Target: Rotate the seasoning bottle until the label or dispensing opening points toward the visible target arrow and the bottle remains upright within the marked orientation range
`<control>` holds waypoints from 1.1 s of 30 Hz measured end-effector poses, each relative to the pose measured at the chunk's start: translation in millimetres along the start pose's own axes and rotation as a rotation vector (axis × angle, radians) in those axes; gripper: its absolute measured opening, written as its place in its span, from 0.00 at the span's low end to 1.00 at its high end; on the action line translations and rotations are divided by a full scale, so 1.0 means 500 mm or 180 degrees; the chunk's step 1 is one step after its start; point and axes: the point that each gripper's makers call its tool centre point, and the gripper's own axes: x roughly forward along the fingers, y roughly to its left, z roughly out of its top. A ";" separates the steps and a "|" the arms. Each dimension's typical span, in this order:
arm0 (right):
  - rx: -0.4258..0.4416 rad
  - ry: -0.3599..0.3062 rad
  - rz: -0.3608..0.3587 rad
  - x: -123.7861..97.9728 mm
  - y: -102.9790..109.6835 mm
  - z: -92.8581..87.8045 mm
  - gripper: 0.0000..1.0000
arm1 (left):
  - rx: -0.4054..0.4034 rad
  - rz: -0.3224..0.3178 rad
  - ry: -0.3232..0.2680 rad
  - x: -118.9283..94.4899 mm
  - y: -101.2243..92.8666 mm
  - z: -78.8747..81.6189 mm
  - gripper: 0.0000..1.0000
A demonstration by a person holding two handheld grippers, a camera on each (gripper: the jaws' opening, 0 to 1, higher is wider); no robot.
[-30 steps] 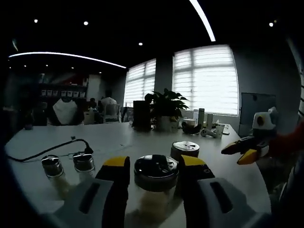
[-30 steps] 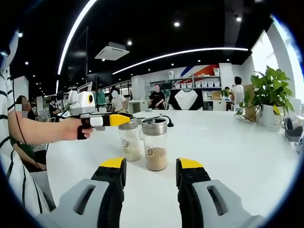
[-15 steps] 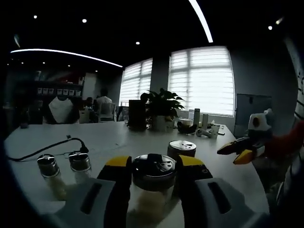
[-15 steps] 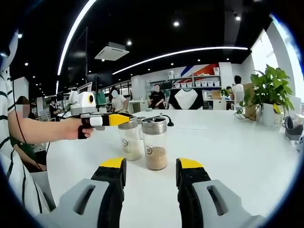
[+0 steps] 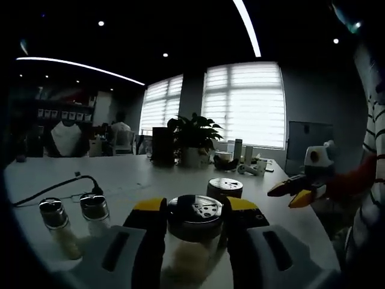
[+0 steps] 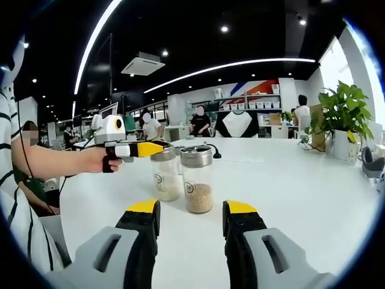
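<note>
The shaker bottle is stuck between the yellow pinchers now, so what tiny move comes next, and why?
Probably a small twist of the left gripper about the vertical. Its jaws sit against both sides of the seasoning bottle, which stands upright on the white table with its holed lid facing up. No arrow shows, so I cannot tell which way. The right gripper is open and apart.

left tool [image 5: 194, 208]: jaws clamped on jar, level, hand-held | right tool [image 6: 189, 211]: jaws parted, nothing gripped, level
</note>
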 end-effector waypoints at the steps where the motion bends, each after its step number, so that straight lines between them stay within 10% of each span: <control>1: -0.0002 0.0001 0.0002 0.000 0.000 0.000 0.41 | -0.0002 -0.0005 -0.0001 0.000 0.000 0.000 0.40; 26: -0.0063 -0.0088 0.0078 0.000 0.013 0.014 0.56 | 0.0110 -0.0149 0.0062 -0.002 -0.007 -0.010 0.40; 33: -0.0058 -0.0129 0.0067 -0.002 0.014 0.020 0.58 | 0.0040 0.0057 -0.0133 -0.025 0.006 0.034 0.57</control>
